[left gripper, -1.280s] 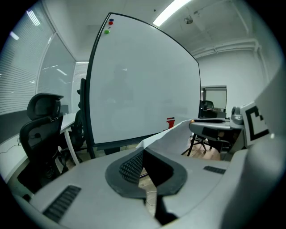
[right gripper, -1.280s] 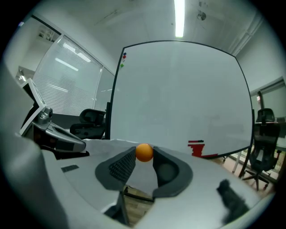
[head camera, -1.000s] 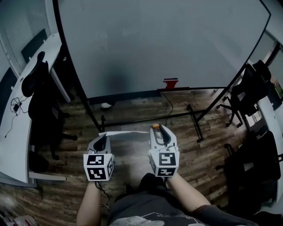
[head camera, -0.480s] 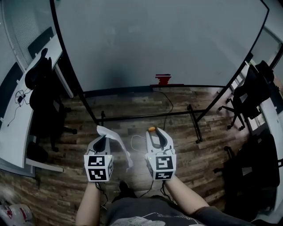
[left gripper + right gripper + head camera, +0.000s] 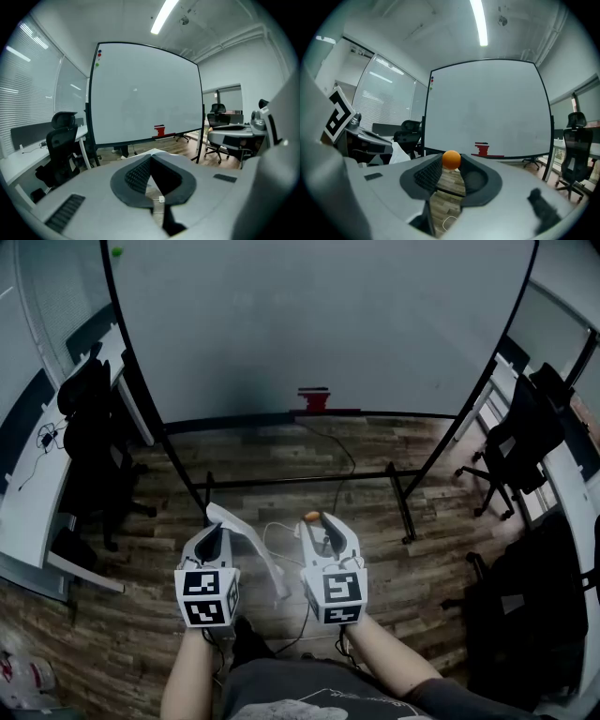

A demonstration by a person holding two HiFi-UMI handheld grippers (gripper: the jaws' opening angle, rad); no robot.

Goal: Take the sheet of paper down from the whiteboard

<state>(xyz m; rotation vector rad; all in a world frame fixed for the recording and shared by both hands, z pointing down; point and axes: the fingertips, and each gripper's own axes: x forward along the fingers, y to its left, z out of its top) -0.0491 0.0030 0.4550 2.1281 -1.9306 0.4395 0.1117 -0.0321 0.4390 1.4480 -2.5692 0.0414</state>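
— Where is the sheet of paper?

— Off the whiteboard (image 5: 328, 324). My left gripper (image 5: 214, 525) is clenched on one edge of the sheet of paper (image 5: 251, 547). In the head view it curls down and to the right from that gripper, above the wood floor (image 5: 281, 451) and between my two grippers.

— Does the left gripper view show that too?

— Barely. There my jaws meet at the tips, and only a pale sliver of the sheet of paper (image 5: 156, 151) pokes out beyond them. The hanging part is out of its sight. The right gripper view catches it instead, as a white flap (image 5: 399, 153) at its left.

— And your right gripper?

— My right gripper (image 5: 316, 523) is grasping a small orange ball (image 5: 312, 517). The head view gives just an orange spot at the tip. The right gripper view shows the orange ball (image 5: 451, 159) held between both jaw tips.

— Anything on the board?

— A red block (image 5: 312, 398) sits on its ledge. The left gripper view shows three coloured dots (image 5: 98, 58) in the top left corner, while the head view shows only the green dot (image 5: 116, 251).
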